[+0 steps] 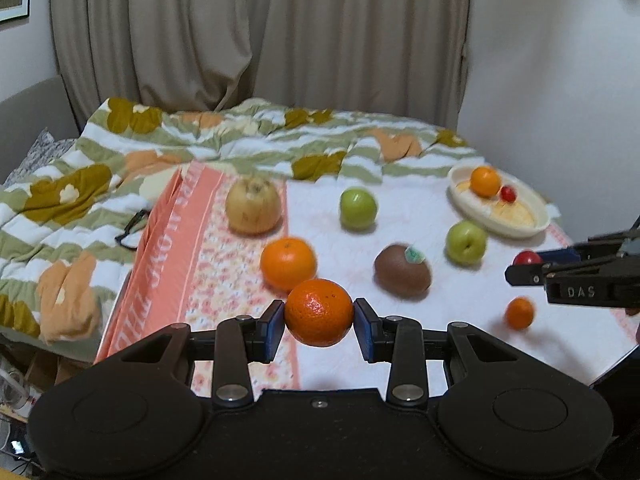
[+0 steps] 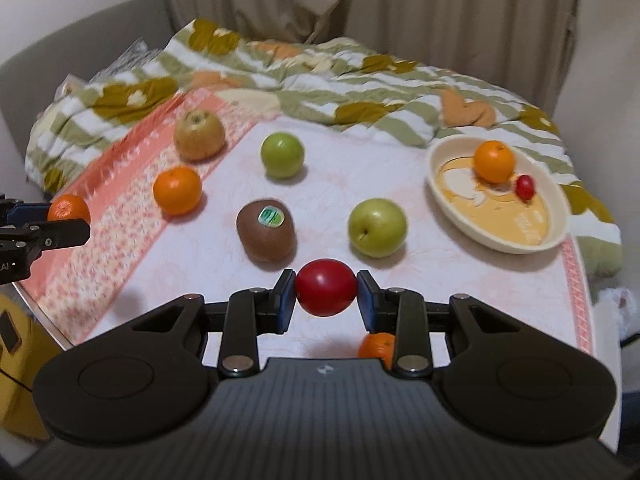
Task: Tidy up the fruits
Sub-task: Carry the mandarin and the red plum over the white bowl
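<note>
L gripper is clamping a mandarin across its widest part, pads on both sides, fruit hanging clear above the pink-patterned cloth nr its front-left edge. R gripper is pinching a red tomato-like fruit the same way, over the cloth's front edge. Both are looking light and round. The mandarin's peel is giving a bit, so a firm grip is OK; the red fruit's skin is glossy and prob. slippery and bruisable, so gentle pressure at the equator. The cream oval dish at the far-right corner is already holding a mandarin and a small red fruit; likely drop spot. Kiwi, green apples and pear are sitting loose mid-cloth.
</note>
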The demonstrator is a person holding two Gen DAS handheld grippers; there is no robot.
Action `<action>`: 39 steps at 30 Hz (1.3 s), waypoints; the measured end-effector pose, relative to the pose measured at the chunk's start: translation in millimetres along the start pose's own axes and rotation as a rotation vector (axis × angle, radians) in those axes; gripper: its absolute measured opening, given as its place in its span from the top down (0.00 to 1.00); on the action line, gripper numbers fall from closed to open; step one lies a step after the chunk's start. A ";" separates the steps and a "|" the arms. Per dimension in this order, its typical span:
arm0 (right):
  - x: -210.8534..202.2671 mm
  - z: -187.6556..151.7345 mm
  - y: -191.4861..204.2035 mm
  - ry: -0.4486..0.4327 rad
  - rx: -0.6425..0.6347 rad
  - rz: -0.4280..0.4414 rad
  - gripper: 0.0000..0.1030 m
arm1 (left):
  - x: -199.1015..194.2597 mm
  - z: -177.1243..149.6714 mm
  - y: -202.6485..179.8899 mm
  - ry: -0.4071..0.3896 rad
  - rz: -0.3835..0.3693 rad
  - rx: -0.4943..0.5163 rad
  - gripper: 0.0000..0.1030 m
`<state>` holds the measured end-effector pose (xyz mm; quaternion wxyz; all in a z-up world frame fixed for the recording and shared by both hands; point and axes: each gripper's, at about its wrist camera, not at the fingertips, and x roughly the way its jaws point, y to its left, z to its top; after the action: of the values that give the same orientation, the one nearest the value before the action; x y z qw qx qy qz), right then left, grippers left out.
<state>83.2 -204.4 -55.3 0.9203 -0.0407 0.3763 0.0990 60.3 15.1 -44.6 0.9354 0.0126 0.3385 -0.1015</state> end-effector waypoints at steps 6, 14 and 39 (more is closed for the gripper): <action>-38.7 7.6 -15.6 -0.036 0.095 -0.069 0.53 | -12.2 27.0 -12.3 -0.055 -0.076 0.015 0.60; -69.9 20.2 -54.8 -0.080 0.131 -0.140 0.53 | -10.8 62.7 -48.7 -0.117 -0.147 0.062 0.60; -9.2 72.3 -248.0 -0.082 0.030 -0.018 0.53 | 85.2 126.4 -222.1 -0.087 -0.099 -0.024 0.60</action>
<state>179.0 -437.3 2.9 0.9363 -0.0264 0.3394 0.0865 159.8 -229.5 8.6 0.9431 -0.0199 0.2992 -0.1441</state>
